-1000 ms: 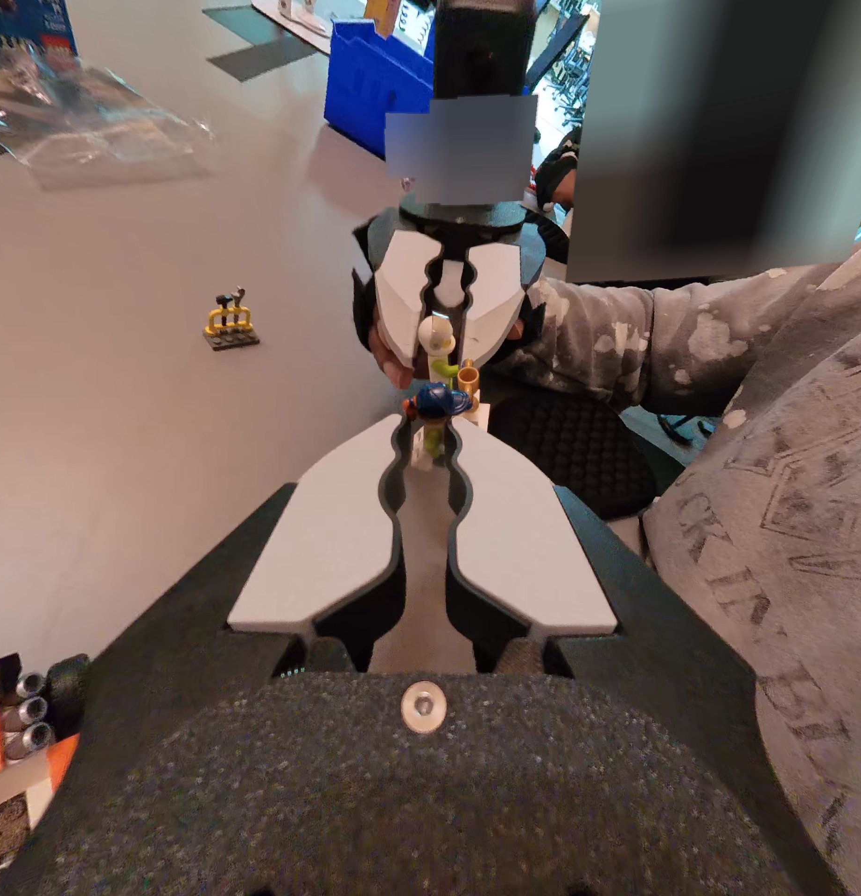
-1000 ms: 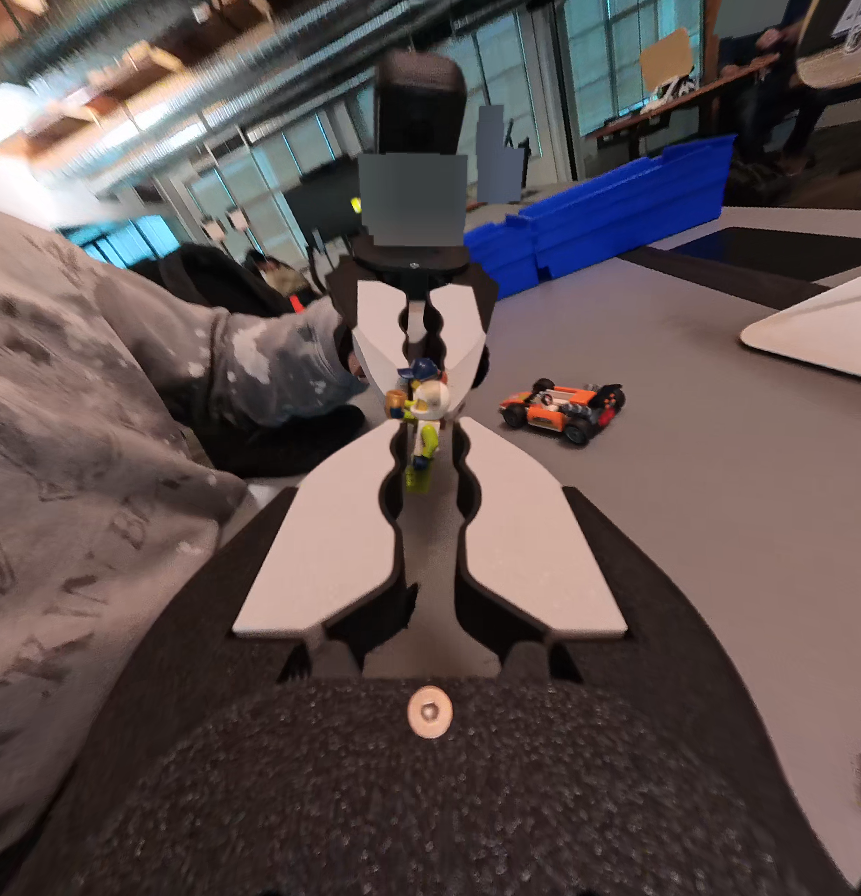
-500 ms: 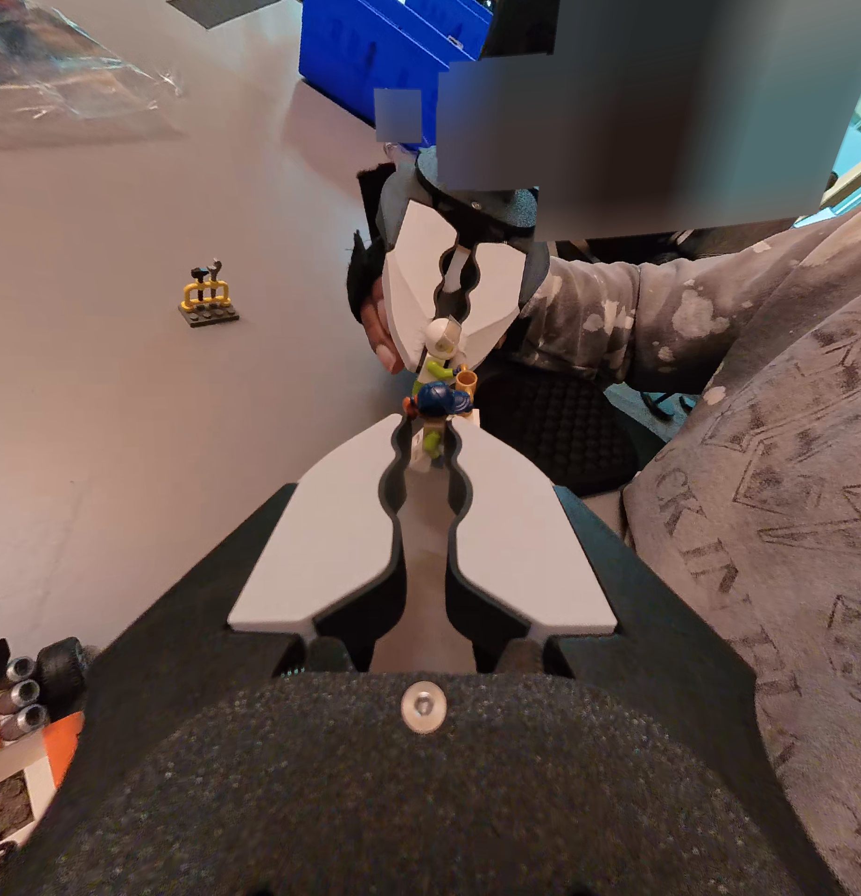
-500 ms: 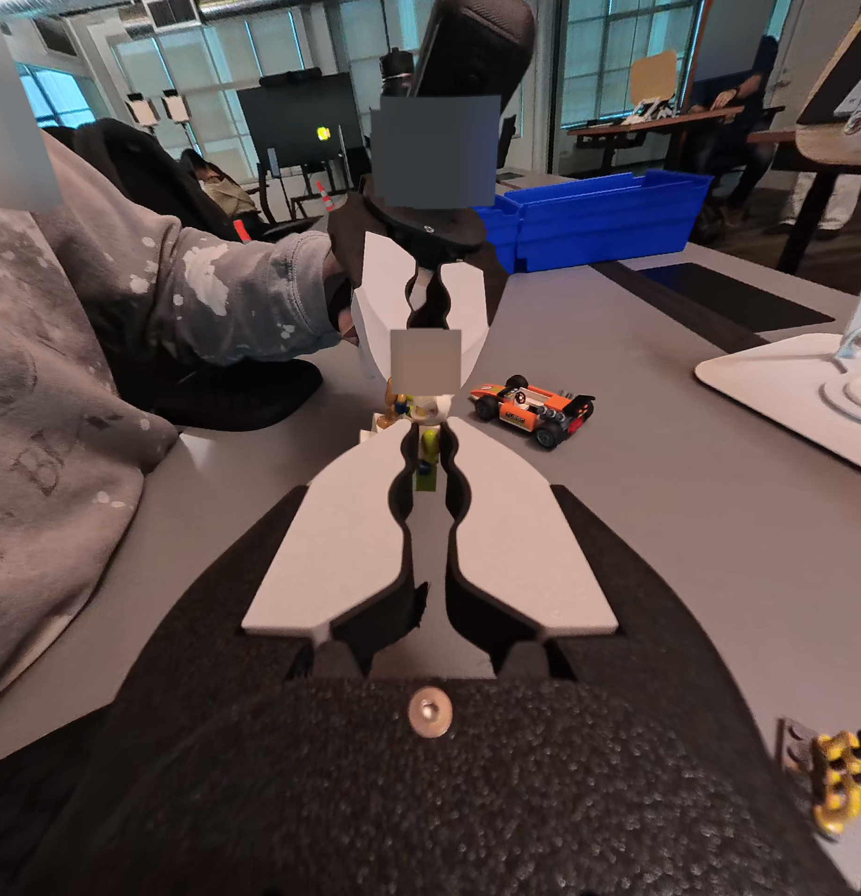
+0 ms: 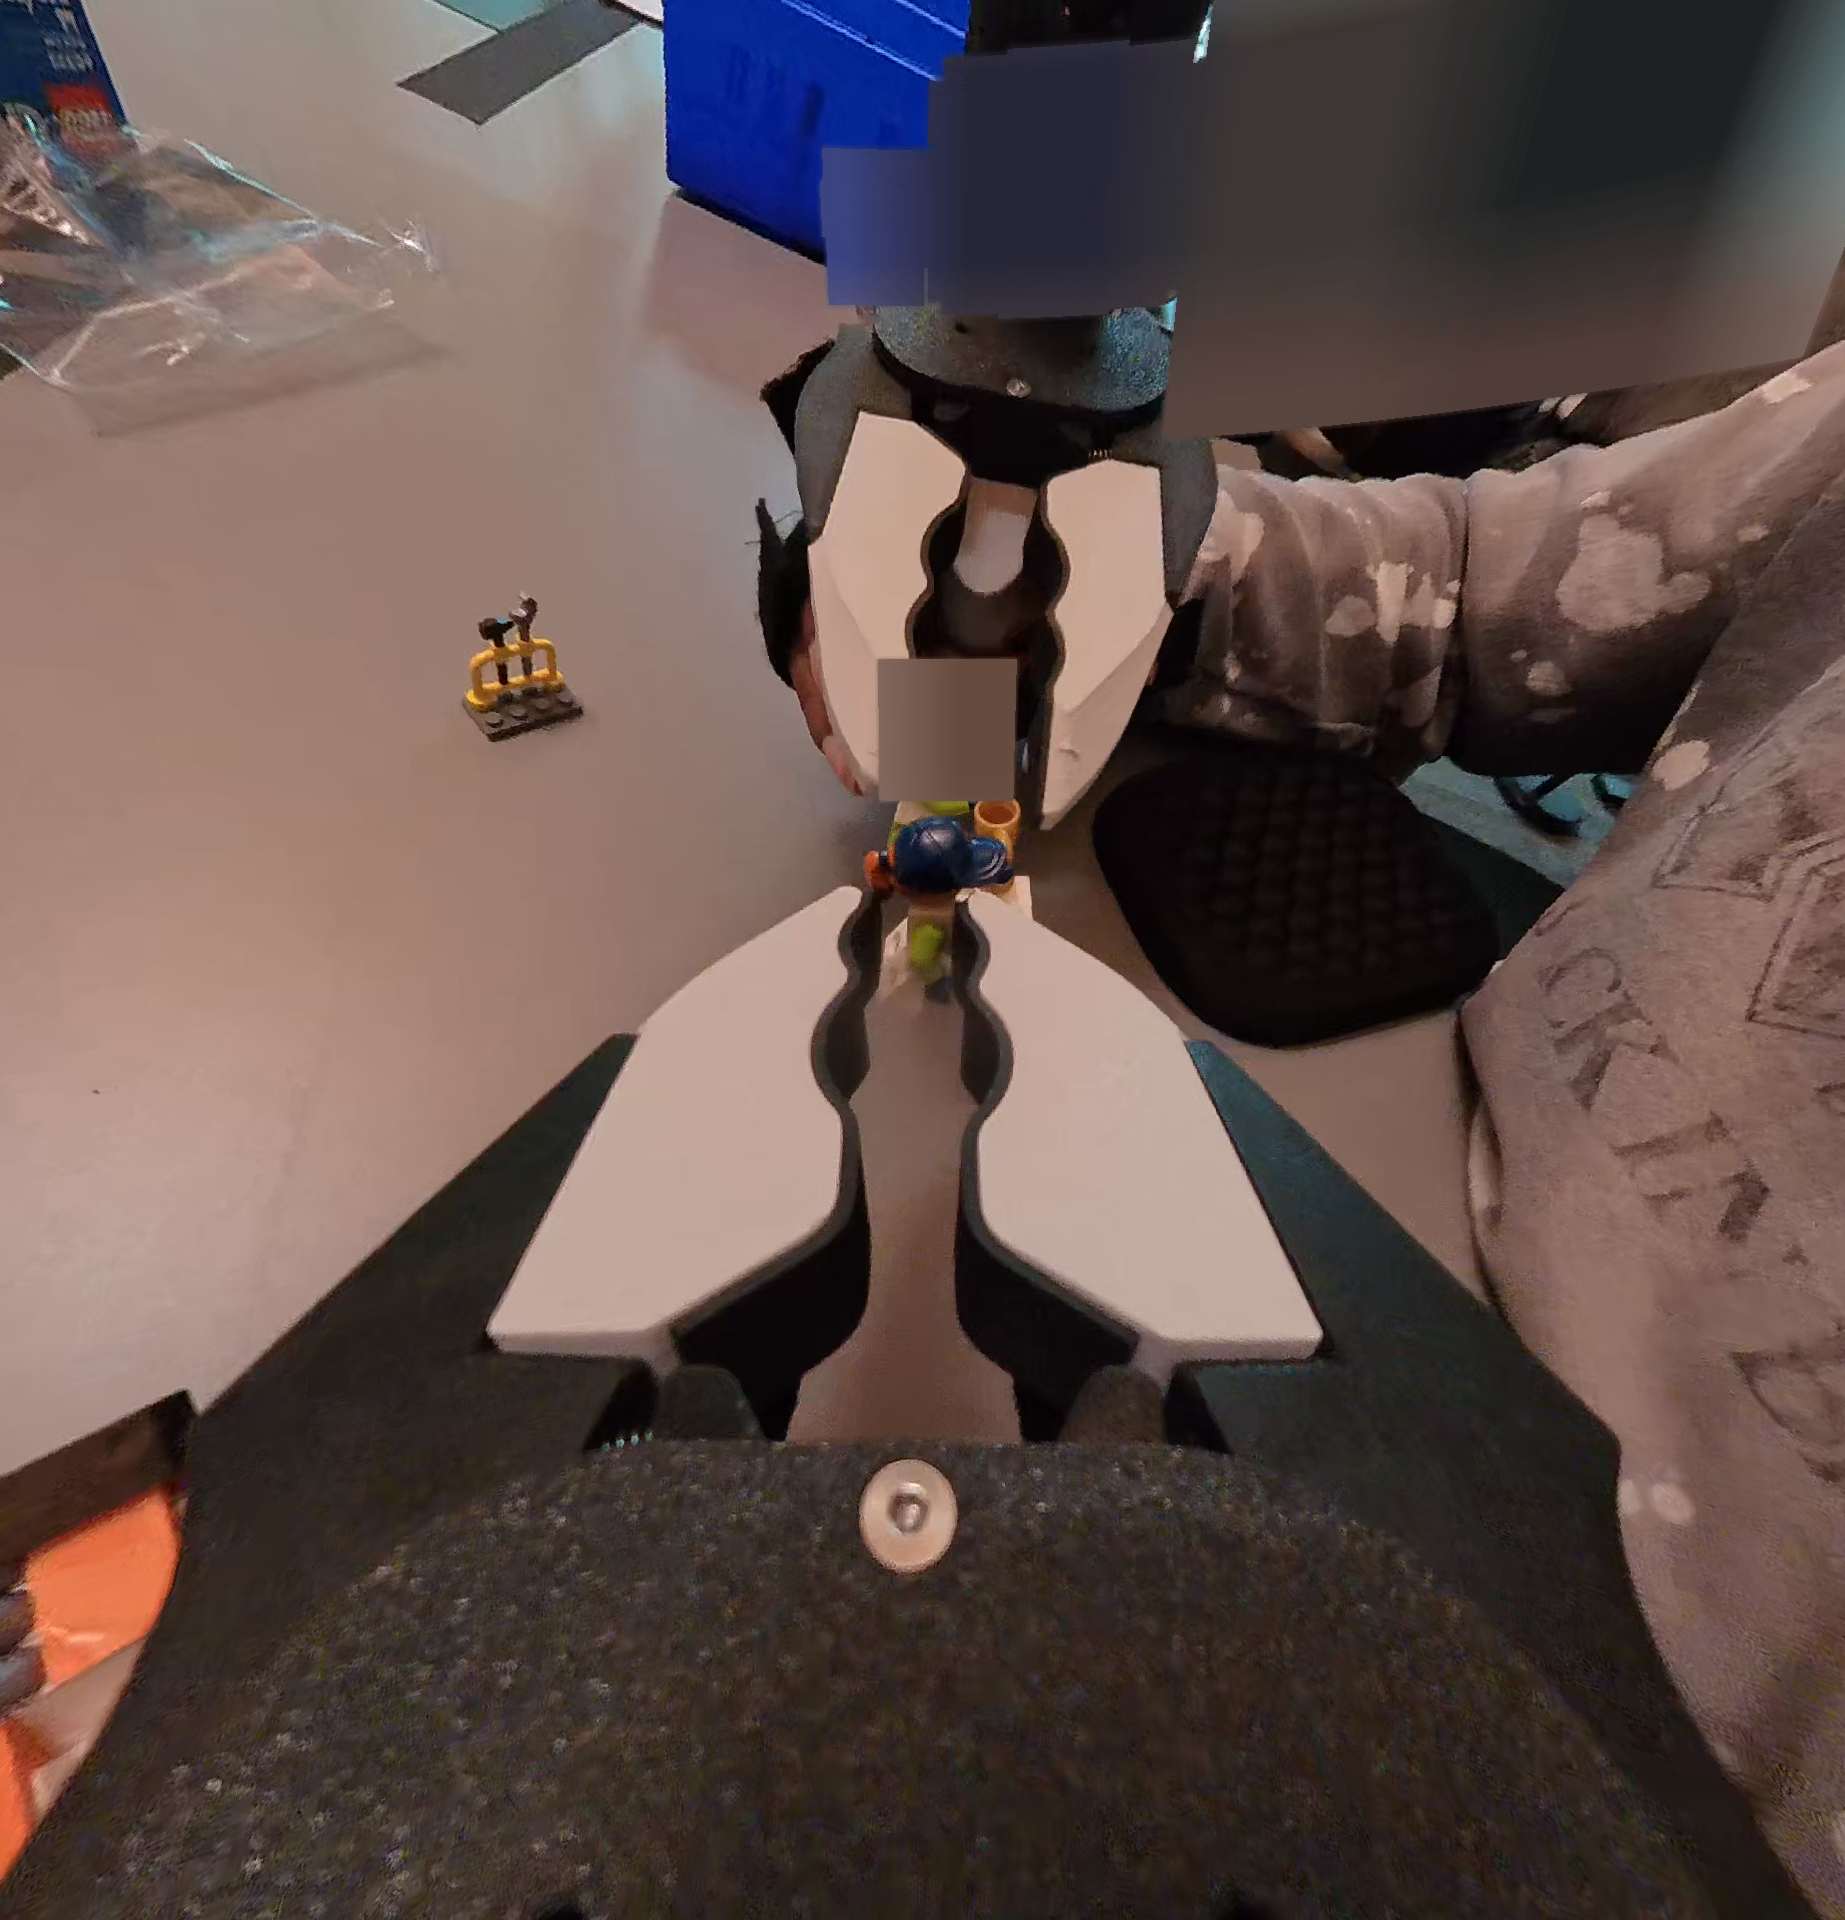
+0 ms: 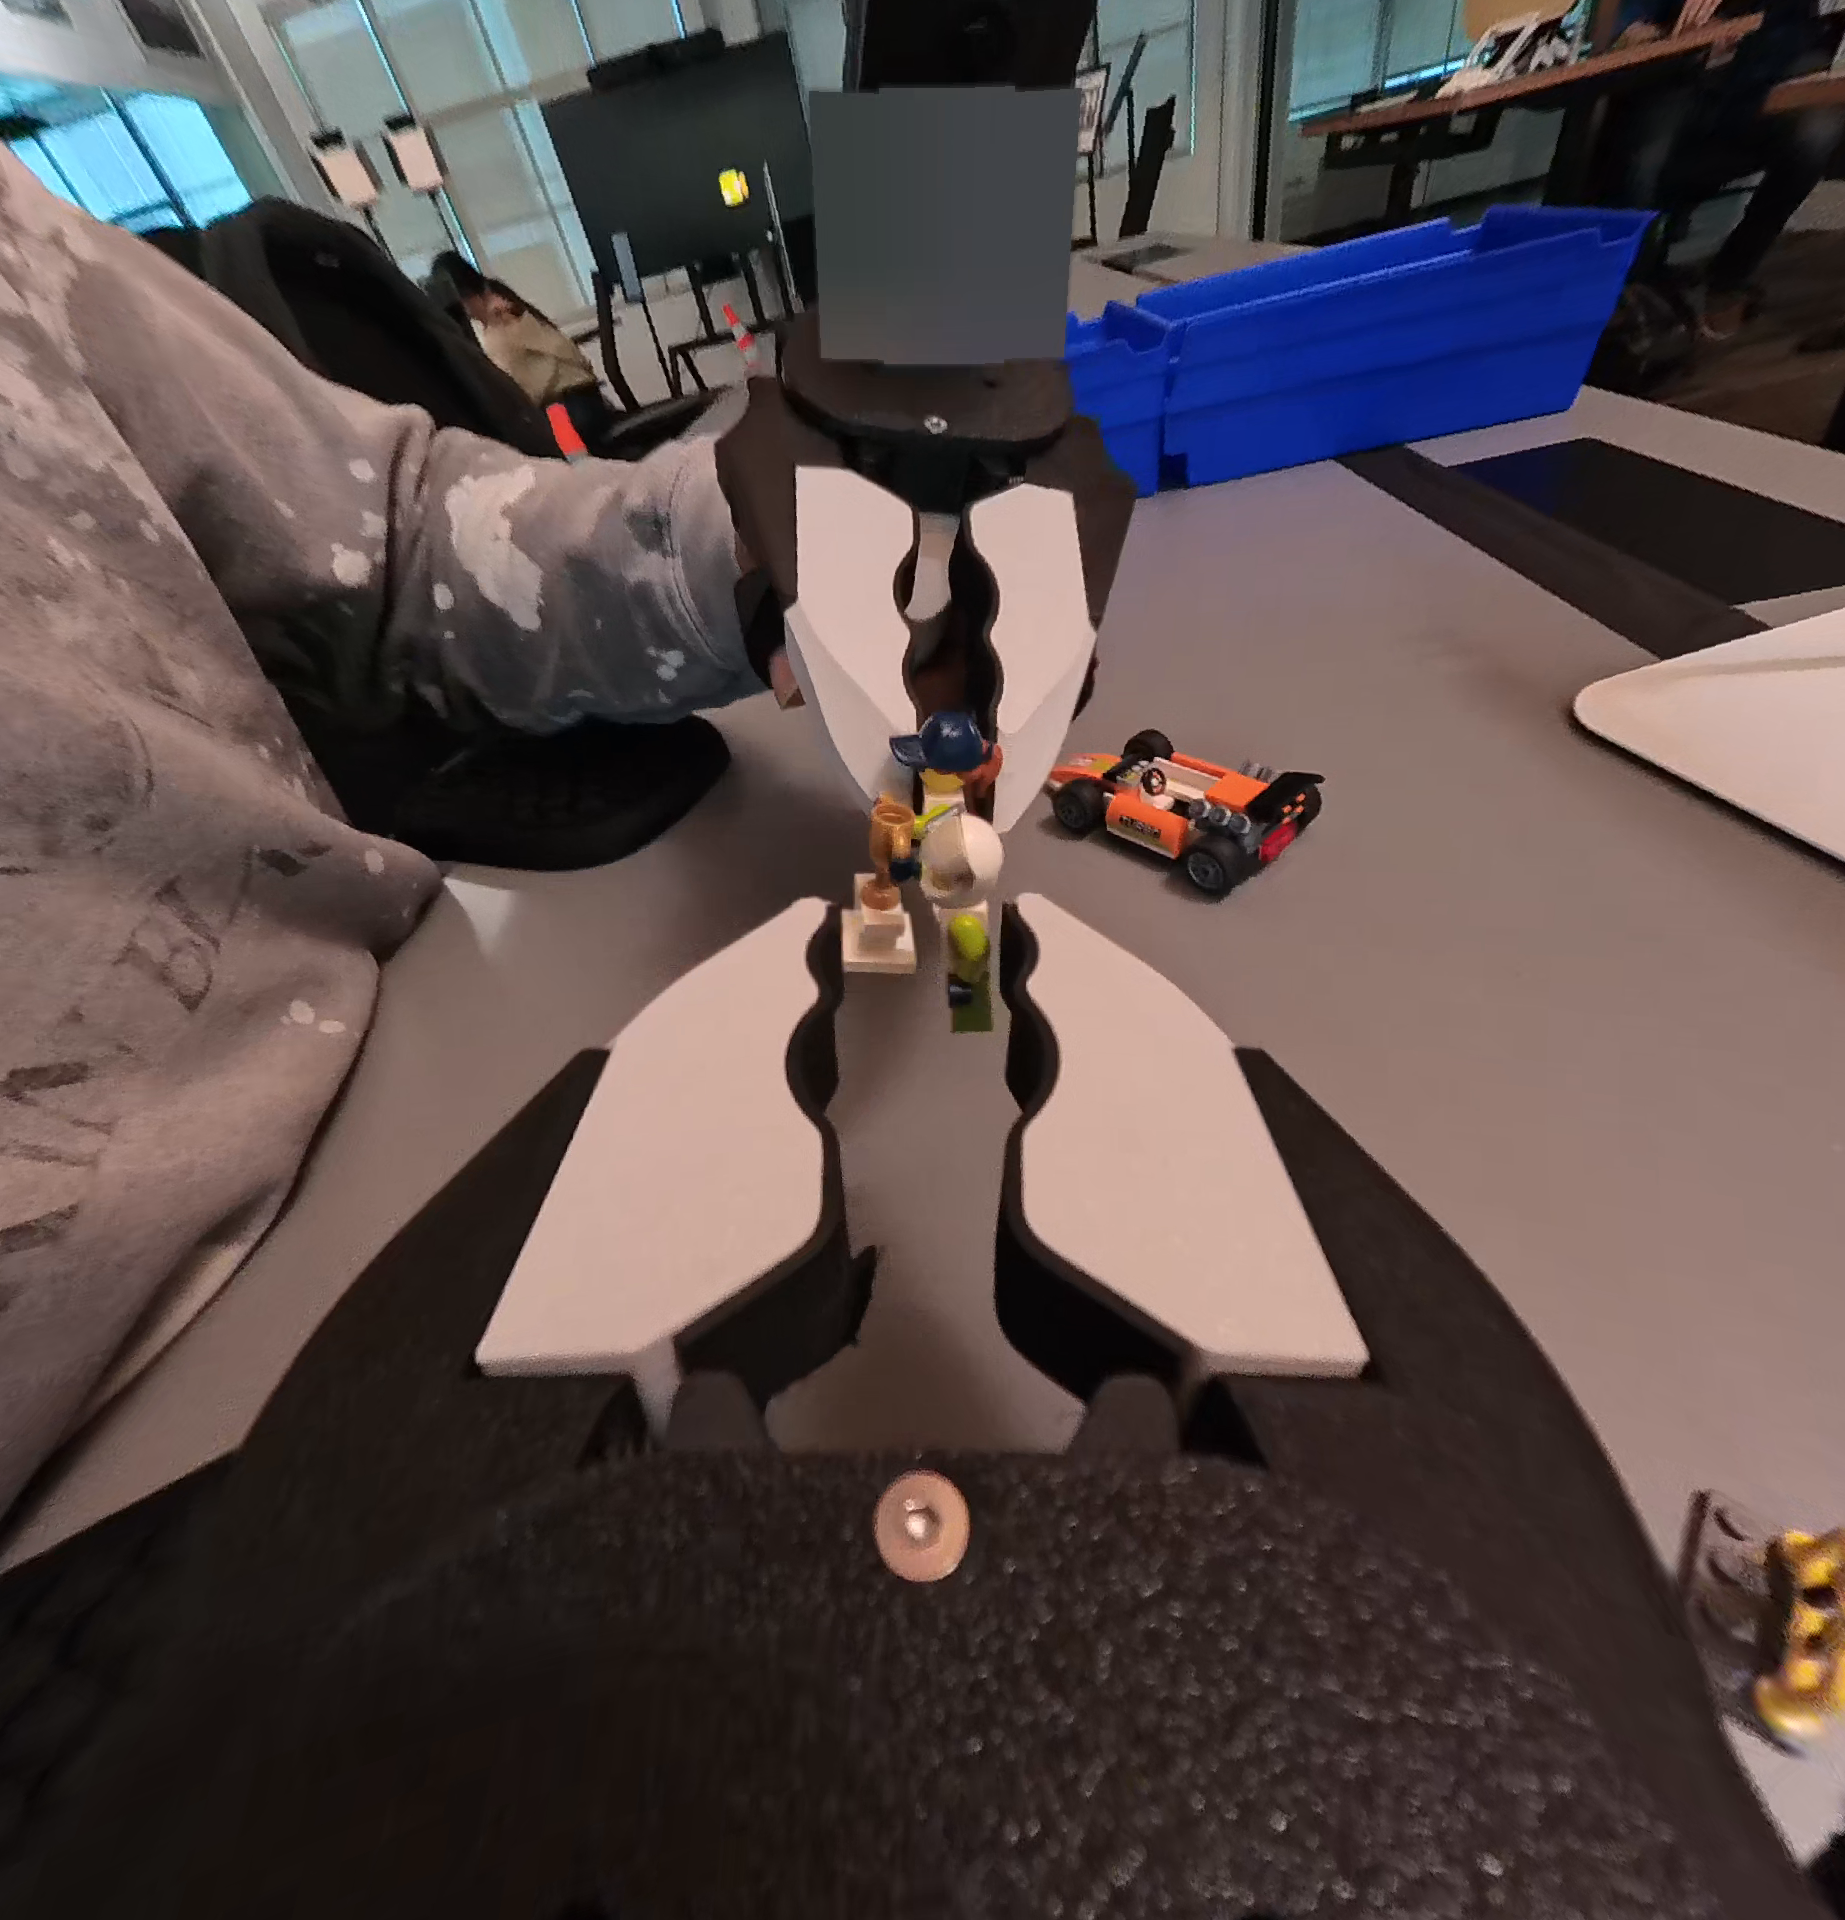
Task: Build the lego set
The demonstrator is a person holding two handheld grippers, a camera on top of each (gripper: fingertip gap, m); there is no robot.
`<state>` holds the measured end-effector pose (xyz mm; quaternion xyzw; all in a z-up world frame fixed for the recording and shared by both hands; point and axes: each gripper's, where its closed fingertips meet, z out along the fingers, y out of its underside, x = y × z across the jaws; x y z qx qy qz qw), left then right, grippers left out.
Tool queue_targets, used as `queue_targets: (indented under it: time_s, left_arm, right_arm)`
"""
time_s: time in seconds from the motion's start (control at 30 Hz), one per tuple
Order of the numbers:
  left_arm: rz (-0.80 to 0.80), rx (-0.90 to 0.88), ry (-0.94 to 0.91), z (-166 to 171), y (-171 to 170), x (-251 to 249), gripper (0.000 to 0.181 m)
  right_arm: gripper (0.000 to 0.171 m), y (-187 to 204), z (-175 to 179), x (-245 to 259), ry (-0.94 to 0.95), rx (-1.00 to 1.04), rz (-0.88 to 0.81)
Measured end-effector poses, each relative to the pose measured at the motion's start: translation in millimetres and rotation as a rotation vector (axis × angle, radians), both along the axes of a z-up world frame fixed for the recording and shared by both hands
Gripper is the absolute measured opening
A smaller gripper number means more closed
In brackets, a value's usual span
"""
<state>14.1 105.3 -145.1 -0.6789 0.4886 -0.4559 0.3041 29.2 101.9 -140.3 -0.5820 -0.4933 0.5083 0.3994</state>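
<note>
Lego figures between both grippers, over grey table (image 6: 1417, 1091). Left gripper (image 5: 920, 940) pinching blue-cap figure (image 5: 939, 868) at the legs. Right gripper (image 6: 918, 935) spread a little wider than the white-helmet figure (image 6: 962, 883), which sits against its right finger; grip unclear. Gold trophy (image 6: 889, 844) on white block (image 6: 878, 940) just beside helmet figure. Orange race car (image 6: 1188, 810) on table near right gripper's tips. Yellow tool rack (image 5: 518, 681) well apart.
</note>
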Motion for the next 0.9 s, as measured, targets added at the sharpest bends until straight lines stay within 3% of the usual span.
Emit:
queue_targets:
  time_s: [0.2, 0.5, 0.7, 0.9]
  left_arm:
    - [-0.01, 0.094, 0.061, -11.4, 24.8, 1.4, 0.013]
    - [-0.012, 0.123, 0.074, -1.4, 103.1, -0.9, 0.013]
    - [-0.007, -0.037, 0.21, -48.6, 143.8, -11.8, 0.014]
    - [0.029, -0.007, 0.262, -78.0, 158.3, -18.1, 0.016]
  right_arm:
    - [0.024, 28.6, -6.0, 1.3, -0.185, 0.122, -0.054]
    - [0.013, 112.3, -5.4, -0.5, -0.501, 0.188, 0.034]
    - [0.013, 152.7, -46.5, -7.4, -0.579, 0.044, 0.066]
    - [0.013, 164.6, -81.0, -11.4, -0.597, 0.032, 0.051]
